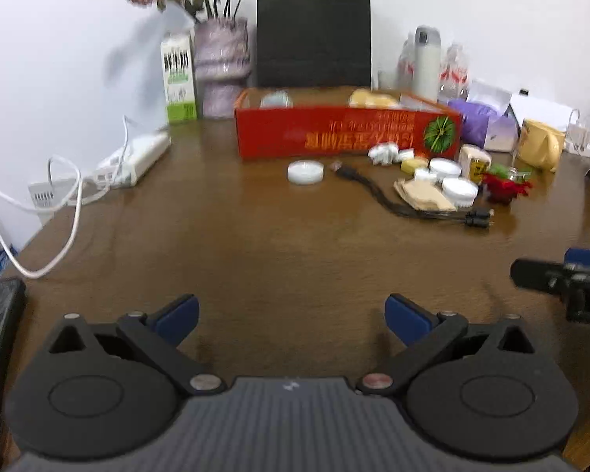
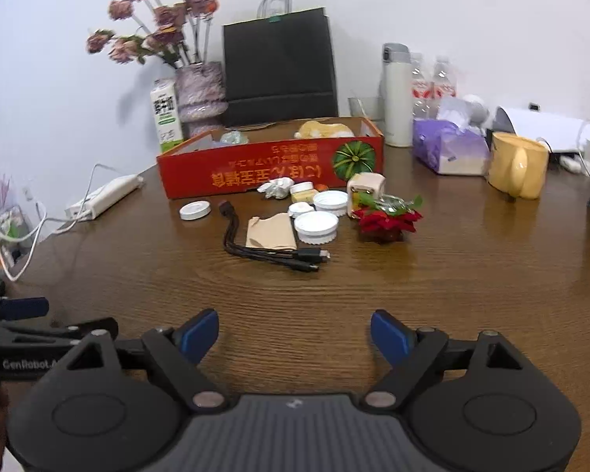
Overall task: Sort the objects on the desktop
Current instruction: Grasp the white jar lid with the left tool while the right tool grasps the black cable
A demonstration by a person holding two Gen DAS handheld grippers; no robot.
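A red cardboard box (image 2: 271,173) (image 1: 346,133) stands open at the back of the wooden table, with a few items inside. In front of it lie white lids (image 2: 316,226) (image 1: 305,172), a black cable bundle (image 2: 271,249) (image 1: 397,196), a brown paper piece (image 2: 269,232), crumpled white paper (image 2: 275,188), a small cream box (image 2: 365,192) and a red flower (image 2: 385,220) (image 1: 505,188). My left gripper (image 1: 291,320) is open and empty over bare table, well short of them. My right gripper (image 2: 295,334) is open and empty too.
A black paper bag (image 2: 279,67), vase of dried flowers (image 2: 198,90), milk carton (image 2: 165,116), white flask (image 2: 395,94), purple tissue pack (image 2: 448,147) and yellow mug (image 2: 517,165) line the back. A white power strip (image 2: 102,196) with cords lies at the left edge.
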